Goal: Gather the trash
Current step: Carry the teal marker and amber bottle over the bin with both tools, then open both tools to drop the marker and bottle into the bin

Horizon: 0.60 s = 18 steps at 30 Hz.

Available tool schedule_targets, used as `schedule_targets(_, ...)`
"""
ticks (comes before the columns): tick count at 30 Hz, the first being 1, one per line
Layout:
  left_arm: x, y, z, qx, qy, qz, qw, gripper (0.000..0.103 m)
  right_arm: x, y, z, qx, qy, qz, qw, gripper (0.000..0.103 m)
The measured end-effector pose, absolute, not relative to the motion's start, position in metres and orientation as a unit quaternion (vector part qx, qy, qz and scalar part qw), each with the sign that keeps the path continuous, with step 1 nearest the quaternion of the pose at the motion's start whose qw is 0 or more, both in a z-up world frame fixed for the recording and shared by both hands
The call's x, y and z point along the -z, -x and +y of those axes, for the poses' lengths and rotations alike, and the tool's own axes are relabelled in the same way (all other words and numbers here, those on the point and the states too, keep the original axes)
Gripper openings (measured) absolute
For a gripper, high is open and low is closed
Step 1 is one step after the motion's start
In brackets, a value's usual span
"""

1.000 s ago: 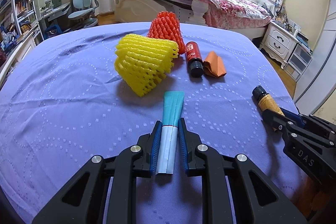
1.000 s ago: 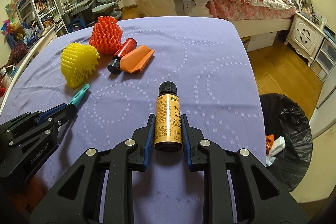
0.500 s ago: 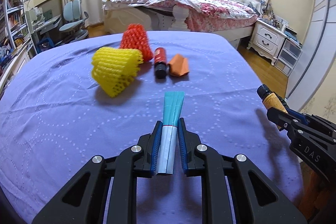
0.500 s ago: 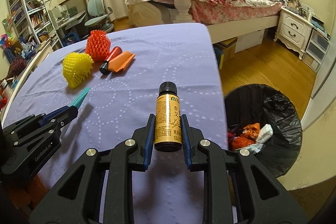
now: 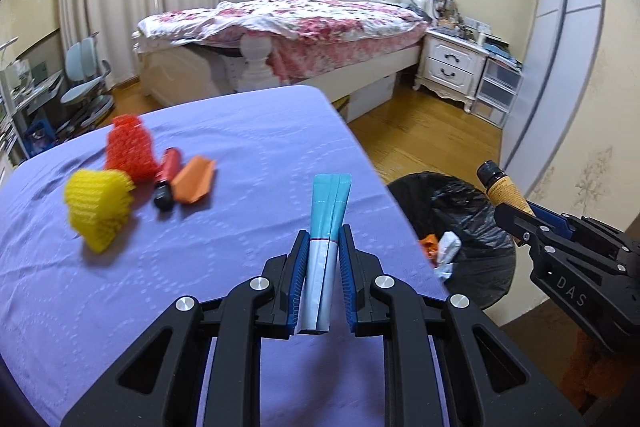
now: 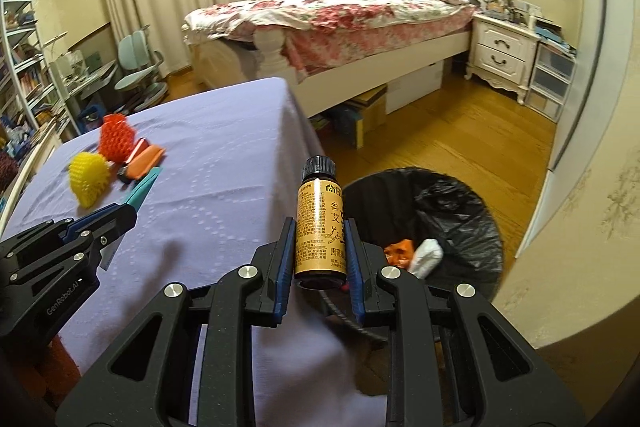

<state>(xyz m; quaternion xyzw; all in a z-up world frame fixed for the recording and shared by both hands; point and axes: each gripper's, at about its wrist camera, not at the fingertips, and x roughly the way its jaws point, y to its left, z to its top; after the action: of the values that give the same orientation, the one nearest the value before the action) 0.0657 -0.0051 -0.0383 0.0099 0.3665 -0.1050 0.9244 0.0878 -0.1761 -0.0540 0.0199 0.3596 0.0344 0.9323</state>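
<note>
Trash bin [image 6: 460,211] rim partly hidden behind bottle [image 6: 318,223] and tongs [image 6: 318,255].

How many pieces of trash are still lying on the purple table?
4, clustered at the table's far left: a yellow foam net, a red foam net behind it, a red bottle and an orange wrapper beside it. None seems hidden.

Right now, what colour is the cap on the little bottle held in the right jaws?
Black, above a gold-brown label; the small bottle shows best in the right wrist view.
</note>
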Motion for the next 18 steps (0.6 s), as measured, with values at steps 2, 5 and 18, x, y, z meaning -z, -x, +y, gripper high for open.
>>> schedule_targets(2,0.039,-0.073,-0.021,0.117,-0.017,0.366,0.923,0.018,0.055,-0.092,-0.188,-0.025,-0.025,0.36,0.932,0.023)
schedule_targets(5,0.041,-0.079,-0.039,0.128,-0.026,0.365,0.922,0.018,0.058,-0.097,-0.206,-0.007,-0.03,0.359,0.933,0.023)
schedule_targets(18,0.058,-0.099,-0.1,0.156,-0.072,0.375,0.911,0.018,0.076,-0.113,-0.254,0.025,-0.044,0.371,0.927,0.023)
